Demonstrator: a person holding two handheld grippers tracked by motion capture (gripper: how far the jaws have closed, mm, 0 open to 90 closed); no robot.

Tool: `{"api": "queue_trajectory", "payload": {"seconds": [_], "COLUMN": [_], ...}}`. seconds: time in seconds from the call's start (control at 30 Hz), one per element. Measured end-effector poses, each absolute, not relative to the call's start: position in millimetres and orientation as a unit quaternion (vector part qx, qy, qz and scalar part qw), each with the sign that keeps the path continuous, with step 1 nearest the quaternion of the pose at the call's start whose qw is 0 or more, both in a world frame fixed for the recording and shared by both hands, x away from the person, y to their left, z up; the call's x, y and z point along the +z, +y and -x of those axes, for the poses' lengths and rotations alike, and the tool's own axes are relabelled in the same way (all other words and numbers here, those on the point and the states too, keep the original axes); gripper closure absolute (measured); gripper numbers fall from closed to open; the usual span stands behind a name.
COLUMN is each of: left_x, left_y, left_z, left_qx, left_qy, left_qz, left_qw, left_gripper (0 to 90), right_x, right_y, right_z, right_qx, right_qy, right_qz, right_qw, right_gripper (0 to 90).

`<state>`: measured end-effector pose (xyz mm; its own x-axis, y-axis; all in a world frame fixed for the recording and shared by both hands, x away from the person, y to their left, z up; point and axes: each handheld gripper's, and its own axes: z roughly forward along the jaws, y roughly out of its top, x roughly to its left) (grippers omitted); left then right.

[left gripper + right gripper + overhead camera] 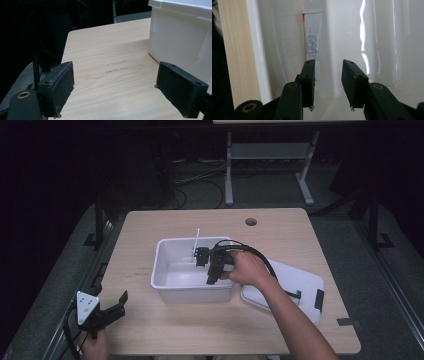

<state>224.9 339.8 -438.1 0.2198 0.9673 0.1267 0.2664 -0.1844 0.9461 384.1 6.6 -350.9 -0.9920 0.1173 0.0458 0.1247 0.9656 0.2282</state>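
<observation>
A white plastic bin [159,265] stands in the middle of the wooden table [150,227]. A white tube [196,241] with blue lettering leans against the bin's far wall. In the right gripper view the tube [313,45] lies along the bin wall [282,50], just beyond the left jaw. My right gripper [202,257] reaches down inside the bin. Its jaws [328,62] stand a little apart with nothing between them, so it is open. My left gripper [120,304] rests near the table's front left corner, wide open [116,72] and holding nothing, with the bin's side [175,37] to its right.
The bin's white lid [295,280] with black latches lies flat on the table to the right of the bin, under the person's right forearm. A round cable hole [251,221] sits near the far edge. A table frame stands on the floor beyond.
</observation>
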Motion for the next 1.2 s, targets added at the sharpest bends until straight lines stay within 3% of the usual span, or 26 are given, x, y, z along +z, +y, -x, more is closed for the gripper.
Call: {"api": "queue_trajectory", "payload": {"seconds": [0.57,1.2], "left_x": [-437.8,-438.7], "left_y": [340.0,338.0], "left_z": [-224.7,-225.2], "left_qx": [0.409,0.408], "left_qy": [0.473,0.472], "left_qz": [-0.652,-0.655], "left_qw": [0.429,0.427], "left_gripper": [13.8,13.8], "right_x": [-309.3,-280.8], "right_y": [-8.5,-59.8], "right_z": [-378.3,-367.5], "right_qx": [-0.125,-0.132], "right_qy": [-0.990,-0.985], "right_qz": [0.068,0.100], "right_qw": [-0.014,-0.044], "right_gripper": [61.0,57.5]}}
